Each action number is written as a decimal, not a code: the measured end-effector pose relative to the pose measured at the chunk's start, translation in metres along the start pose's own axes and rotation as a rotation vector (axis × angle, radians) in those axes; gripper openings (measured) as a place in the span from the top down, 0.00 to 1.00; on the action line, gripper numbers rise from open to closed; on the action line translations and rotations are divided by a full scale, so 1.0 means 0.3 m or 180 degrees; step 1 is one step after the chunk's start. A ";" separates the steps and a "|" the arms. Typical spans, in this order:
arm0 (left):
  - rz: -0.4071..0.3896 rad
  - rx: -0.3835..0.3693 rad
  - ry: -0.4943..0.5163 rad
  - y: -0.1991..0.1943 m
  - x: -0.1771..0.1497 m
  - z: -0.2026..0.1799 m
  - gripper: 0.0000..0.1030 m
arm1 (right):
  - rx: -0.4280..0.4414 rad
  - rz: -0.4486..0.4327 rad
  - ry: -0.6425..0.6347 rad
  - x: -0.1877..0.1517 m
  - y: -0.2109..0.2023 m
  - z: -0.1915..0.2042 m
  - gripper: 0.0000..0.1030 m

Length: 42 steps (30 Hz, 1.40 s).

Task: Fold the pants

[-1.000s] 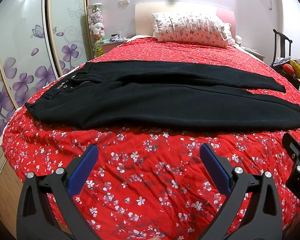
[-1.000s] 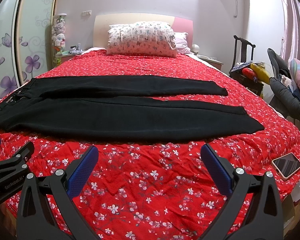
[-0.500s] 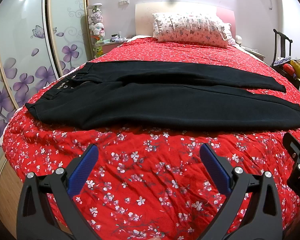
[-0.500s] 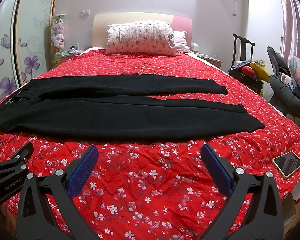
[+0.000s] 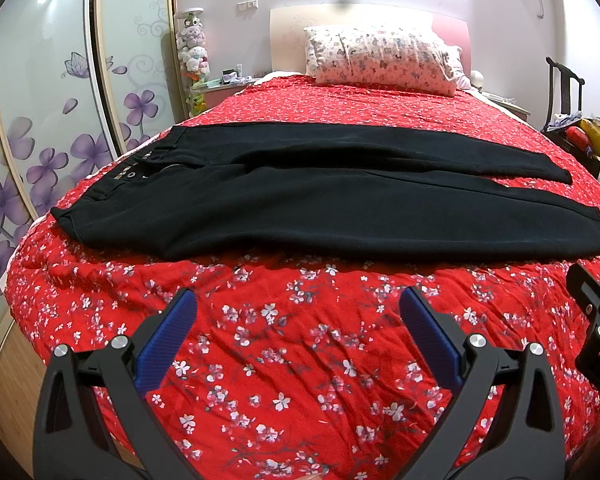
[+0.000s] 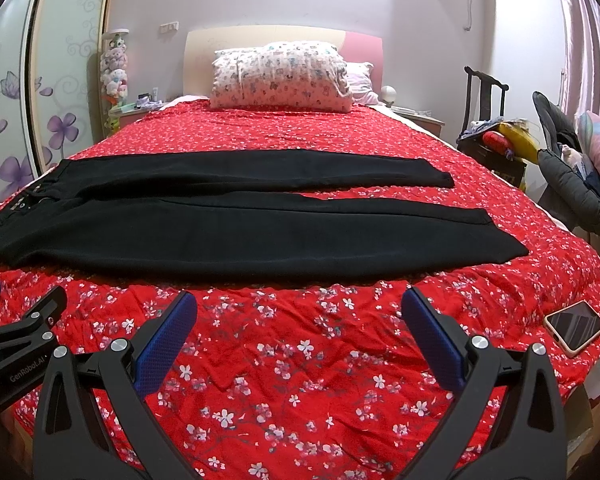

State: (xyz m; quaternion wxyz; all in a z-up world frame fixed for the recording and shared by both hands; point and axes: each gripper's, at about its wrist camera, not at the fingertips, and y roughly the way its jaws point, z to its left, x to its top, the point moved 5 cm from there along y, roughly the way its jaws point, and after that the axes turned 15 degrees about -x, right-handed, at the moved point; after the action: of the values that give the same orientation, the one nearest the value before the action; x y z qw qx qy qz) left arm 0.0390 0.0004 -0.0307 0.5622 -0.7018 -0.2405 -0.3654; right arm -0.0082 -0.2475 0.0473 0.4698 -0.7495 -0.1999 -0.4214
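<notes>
Bed (image 5: 300, 380): covered by a red quilt with small white blossoms; it fills most of both views and carries everything named below except the claws.
Wardrobe doors (image 5: 48, 128): pale sliding panels with purple flower prints, along the bed's left side.
Pants (image 5: 320, 208): black, spread flat across the middle of the bed, unfolded; waistband toward the left edge near the wardrobe, both legs running to the right. In the right wrist view the pants (image 6: 240, 224) show the far leg ending short of the near leg's hem, with a thin wedge of red quilt between the two legs at the cuff end.
Pillow (image 5: 380, 60): floral, pale, at the head of the bed against the headboard, well apart from the pants.
Left claw (image 5: 298, 312): spread wide, blue pads facing each other, holding nothing; it hovers over bare quilt near the foot of the bed, short of the pants' near edge.
Right claw (image 6: 300, 312): also spread wide and holding nothing, over the quilt just short of the near leg; part of the left claw shows at this view's lower left.
Phone (image 6: 576, 328): face up on the quilt at the bed's right edge, apart from the pants.
</notes>
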 end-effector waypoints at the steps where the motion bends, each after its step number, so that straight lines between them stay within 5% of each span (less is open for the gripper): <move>1: 0.0000 0.0001 -0.0002 -0.001 0.000 0.001 0.02 | 0.0001 -0.0001 0.0000 0.000 0.000 -0.001 0.01; 27: 0.0000 -0.0020 0.0012 0.002 -0.002 -0.011 0.02 | 0.0031 0.0011 0.0012 0.007 -0.005 -0.001 0.01; 33: -0.0012 -0.0152 -0.0004 0.001 0.011 -0.023 0.02 | 0.0426 0.0052 0.0316 0.058 0.042 -0.065 0.01; 42: -0.0043 -0.0475 -0.0031 0.047 0.101 -0.053 0.02 | 0.0924 0.0161 0.0777 0.284 0.207 -0.214 0.01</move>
State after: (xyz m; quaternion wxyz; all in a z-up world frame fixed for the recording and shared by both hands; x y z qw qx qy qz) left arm 0.0644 -0.0208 -0.0140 0.5048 -0.7419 -0.2201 -0.3827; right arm 0.0545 -0.3416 0.0969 0.6042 -0.6220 -0.1812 -0.4640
